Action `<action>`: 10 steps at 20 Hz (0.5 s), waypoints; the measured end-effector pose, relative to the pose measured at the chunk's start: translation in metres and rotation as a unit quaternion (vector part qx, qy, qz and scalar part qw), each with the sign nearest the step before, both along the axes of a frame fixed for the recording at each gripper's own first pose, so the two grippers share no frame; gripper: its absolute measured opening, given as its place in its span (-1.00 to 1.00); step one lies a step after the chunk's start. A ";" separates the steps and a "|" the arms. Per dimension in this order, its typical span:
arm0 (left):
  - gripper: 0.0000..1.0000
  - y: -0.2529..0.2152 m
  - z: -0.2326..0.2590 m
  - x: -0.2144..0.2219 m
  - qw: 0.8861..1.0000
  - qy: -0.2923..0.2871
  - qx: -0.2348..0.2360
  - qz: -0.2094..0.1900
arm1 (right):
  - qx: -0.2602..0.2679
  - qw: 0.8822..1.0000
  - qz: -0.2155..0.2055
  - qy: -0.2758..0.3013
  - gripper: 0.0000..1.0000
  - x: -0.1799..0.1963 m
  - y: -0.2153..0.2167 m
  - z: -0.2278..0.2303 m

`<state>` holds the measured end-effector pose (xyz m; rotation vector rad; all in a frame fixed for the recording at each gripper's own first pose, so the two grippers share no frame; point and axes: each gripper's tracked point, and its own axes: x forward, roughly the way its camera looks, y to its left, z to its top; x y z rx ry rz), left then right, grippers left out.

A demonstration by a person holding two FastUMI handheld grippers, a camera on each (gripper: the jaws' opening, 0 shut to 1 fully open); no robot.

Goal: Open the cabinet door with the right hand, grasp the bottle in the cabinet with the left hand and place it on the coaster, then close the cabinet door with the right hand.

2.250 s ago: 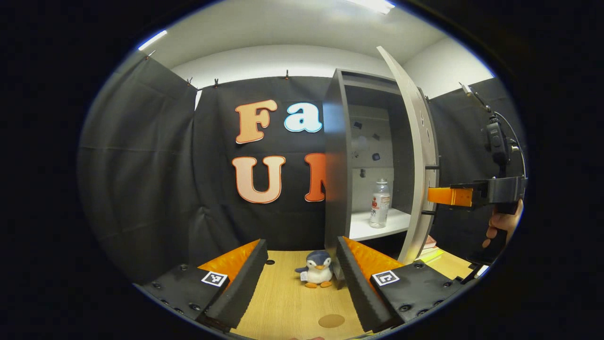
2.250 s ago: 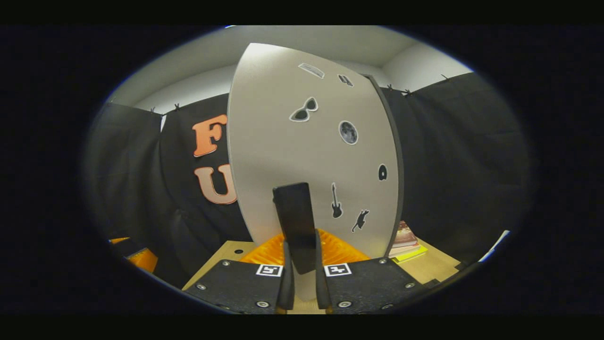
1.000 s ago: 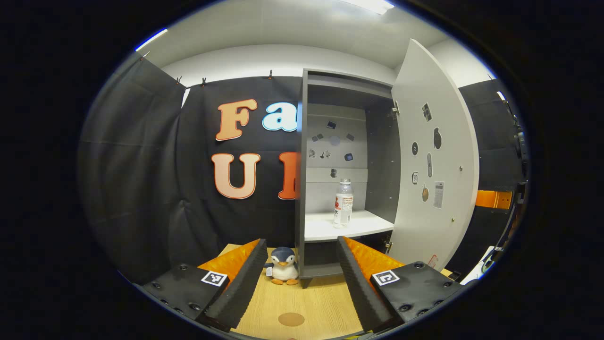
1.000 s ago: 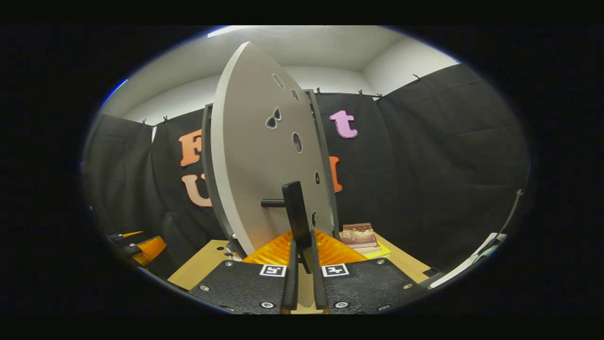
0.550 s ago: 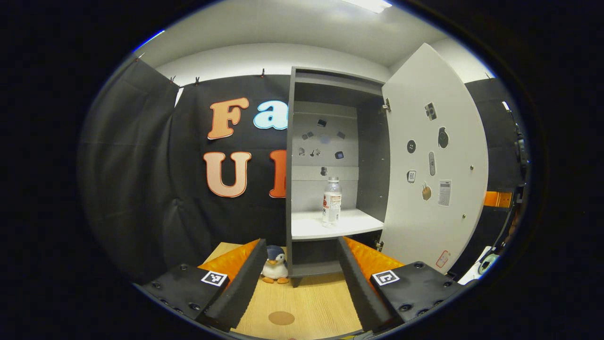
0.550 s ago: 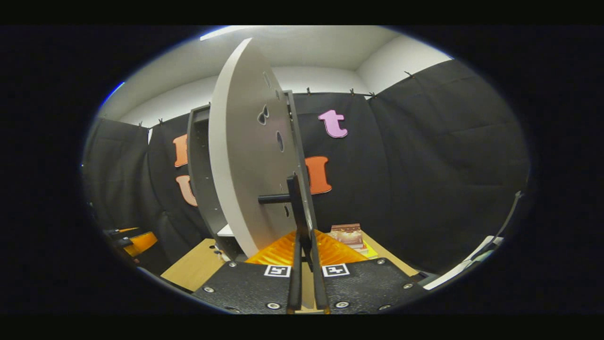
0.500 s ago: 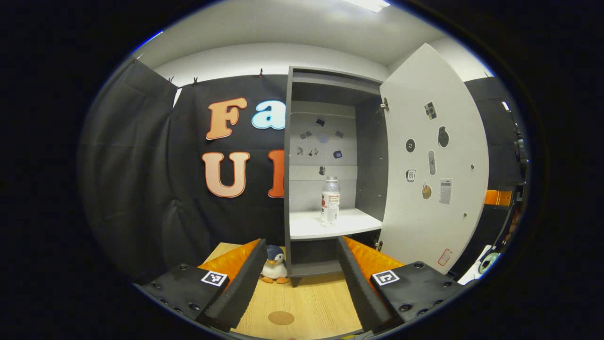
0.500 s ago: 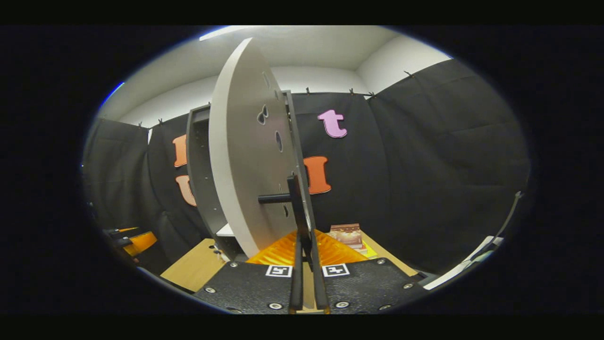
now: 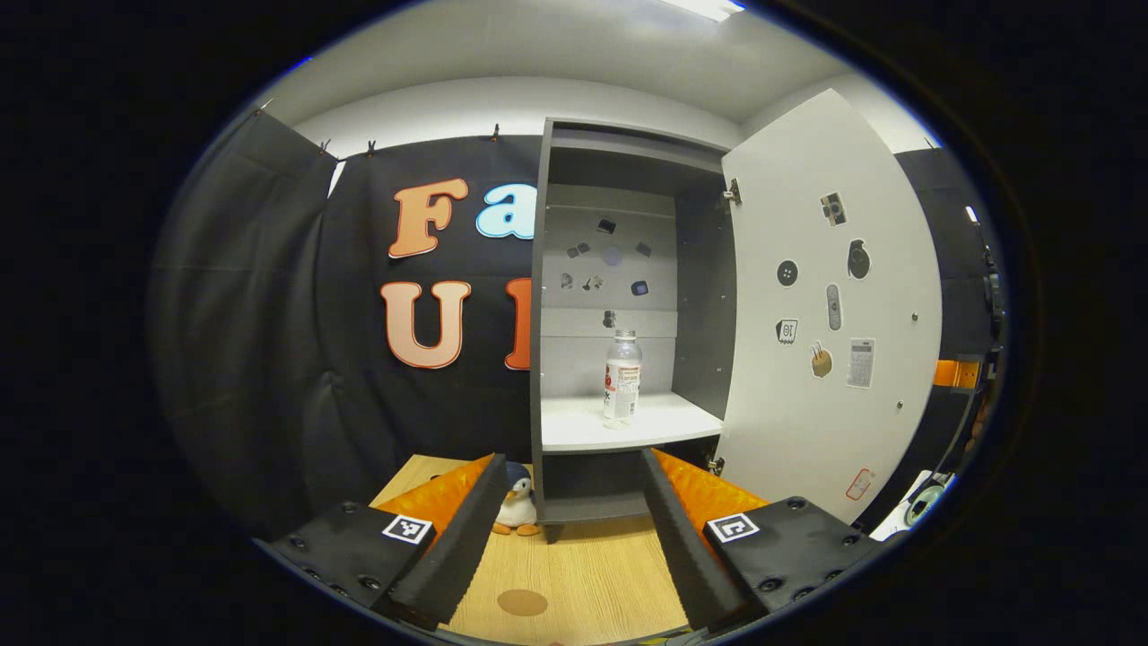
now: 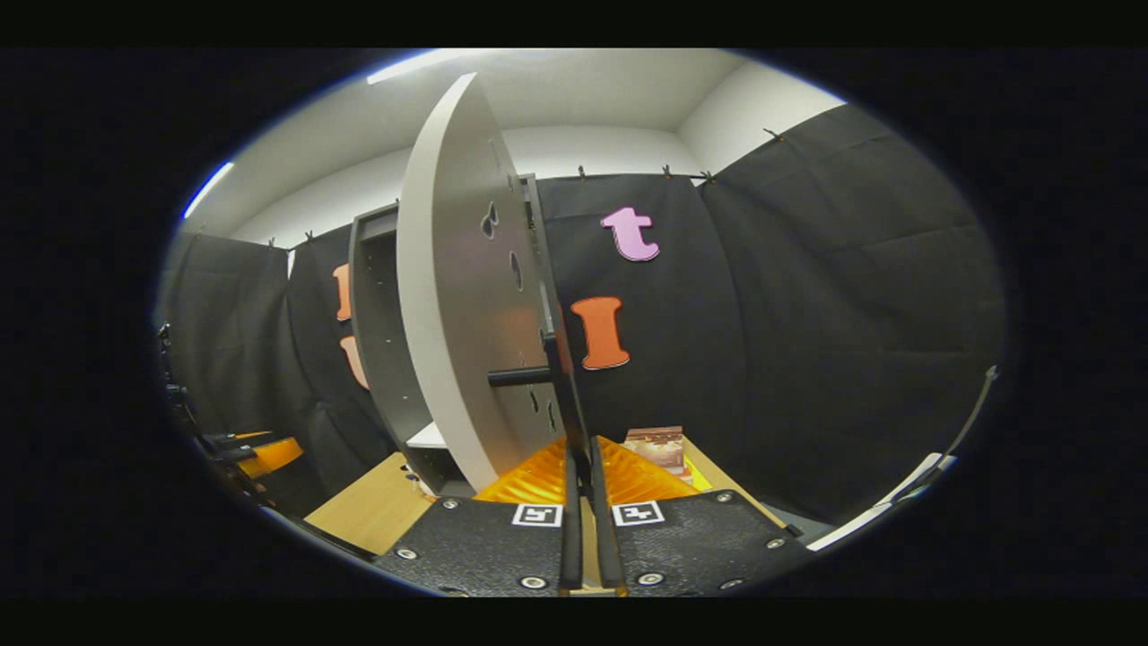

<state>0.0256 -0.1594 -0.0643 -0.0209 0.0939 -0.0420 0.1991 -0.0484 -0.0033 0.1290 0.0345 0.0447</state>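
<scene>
While the bottle [image 9: 621,378] is seen upright on the cabinet [image 9: 619,422] shelf, ahead of the left gripper [image 9: 567,502], held level with fingers spread, the door [image 10: 466,296] handle [image 10: 560,404] is clamped by the right gripper [image 10: 581,502].

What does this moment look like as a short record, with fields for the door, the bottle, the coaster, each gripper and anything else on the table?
cabinet door: swung wide open
door handle: black bar, clamped between the right gripper's fingers
bottle: clear, upright on the white shelf inside the cabinet, ungrasped
coaster: round, brown, bare, on the wooden table
left gripper: open, empty, low over the table and facing the cabinet
right gripper: shut on door handle
other items: penguin plush beside the cabinet base; books on the table behind the door
</scene>
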 end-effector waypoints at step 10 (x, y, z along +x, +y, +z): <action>0.99 0.002 -0.005 0.019 1.000 0.006 -0.012 0.009 | -0.042 0.999 -0.031 -0.009 -0.87 -0.014 -0.009 0.000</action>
